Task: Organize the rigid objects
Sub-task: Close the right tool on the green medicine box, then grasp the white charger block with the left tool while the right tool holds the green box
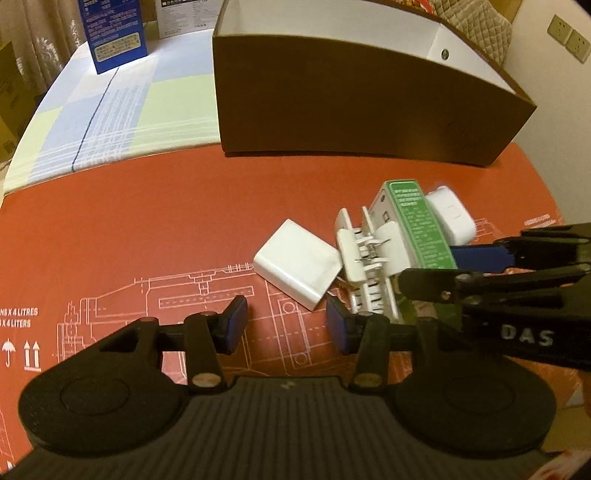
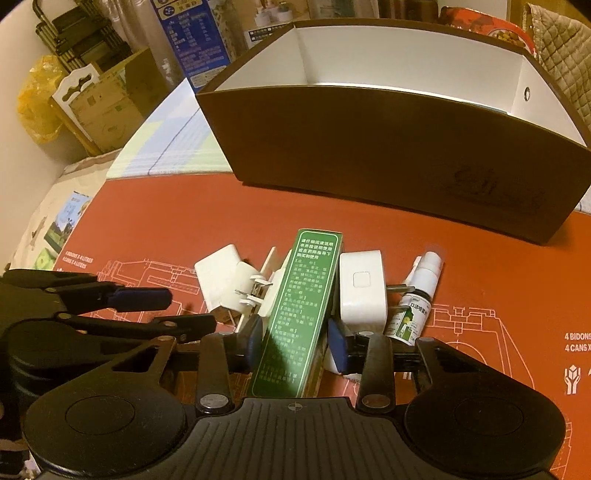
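A: Green carton [image 2: 301, 314] first: one of them, lying on the red worktop [image 2: 177, 221] in front of the brown box [image 2: 369, 147]. Where is it against the right hand-held gripper [image 2: 295, 341]?

B: Between its two blue pads [image 2: 255, 338]. They sit against the carton's sides, so that gripper has it clamped. The carton's far end rests among the other pieces.

A: Count those.

B: Two white chargers: one [image 2: 362, 291] just right of the carton with its prongs pointing right, another [image 1: 295, 264] to the left. One white hair clip [image 1: 365, 266] lies between the left charger and the carton, touching both. One small spray bottle [image 2: 413, 299] lies farthest right, beside the right charger's prongs.

A: And the left hand-held gripper [image 1: 288, 319]?

B: Its jaws stand apart with nothing between them, only worktop. It hangs low, near the left charger's corner, not touching that I can see.

A: The brown box?

B: One, white inside, open at the top; no contents show. One blue carton [image 1: 114, 33] stands behind it on a checked cloth [image 1: 110, 103].
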A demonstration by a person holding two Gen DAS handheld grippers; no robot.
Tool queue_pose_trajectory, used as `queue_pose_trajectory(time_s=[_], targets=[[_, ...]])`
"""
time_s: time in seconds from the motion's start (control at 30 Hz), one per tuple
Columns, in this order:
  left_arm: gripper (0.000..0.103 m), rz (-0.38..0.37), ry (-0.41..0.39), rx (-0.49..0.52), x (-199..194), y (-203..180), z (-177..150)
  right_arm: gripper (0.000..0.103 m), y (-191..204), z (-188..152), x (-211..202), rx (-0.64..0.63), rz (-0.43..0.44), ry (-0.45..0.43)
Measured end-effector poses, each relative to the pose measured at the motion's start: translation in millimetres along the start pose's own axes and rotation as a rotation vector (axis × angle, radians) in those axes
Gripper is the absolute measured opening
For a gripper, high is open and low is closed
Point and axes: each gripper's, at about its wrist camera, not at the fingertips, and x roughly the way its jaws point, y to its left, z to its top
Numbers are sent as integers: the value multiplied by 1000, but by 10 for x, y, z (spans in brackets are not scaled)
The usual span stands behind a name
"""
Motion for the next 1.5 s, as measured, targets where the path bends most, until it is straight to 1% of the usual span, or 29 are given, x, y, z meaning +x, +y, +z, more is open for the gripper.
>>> queue_pose_trajectory(time_s=[0.2, 0.37, 0.43, 0.57, 0.7, 0.8, 0.87, 1.07, 1.17, 1.2, 1.23, 1.3, 1.5], targets=[[42, 26, 6, 1, 69, 134, 37, 35, 4, 20, 20, 5, -11, -2], [42, 88, 4, -32, 115, 392, 83, 33, 22, 48, 47, 4, -28, -11], [42, 95, 0, -33, 112, 463, 105, 33, 22, 59, 59, 1, -34, -13], [43, 51, -11, -19, 31, 479, 126, 32, 23, 75, 80, -3, -50, -15], [47, -23, -19, -12, 3, 377, 151, 28, 38, 71, 66, -31, -83, -29], [49, -44, -22, 16, 62, 244, 194, 28, 9, 79, 60, -21, -83, -28], [53, -55, -14, 32, 119, 176, 221, 28, -1, 79, 57, -17, -84, -29], [53, -73, -8, 41, 230, 91, 292, 28, -23, 82, 51, -8, -74, -28], [52, -67, -4, 29, 290, 107, 329, 28, -29, 93, 55, -3, -71, -28], [50, -68, -3, 26, 299, 120, 331, 28, -28, 93, 56, -3, -71, -28], [41, -74, -4, 23, 300, 136, 329, 28, -25, 93, 57, -4, -71, -27], [38, -66, -6, 25, 298, 173, 316, 28, -17, 93, 58, -8, -73, -27], [36, -41, -10, 18, 262, 355, 279, 28, -17, 98, 65, -13, -73, -24]])
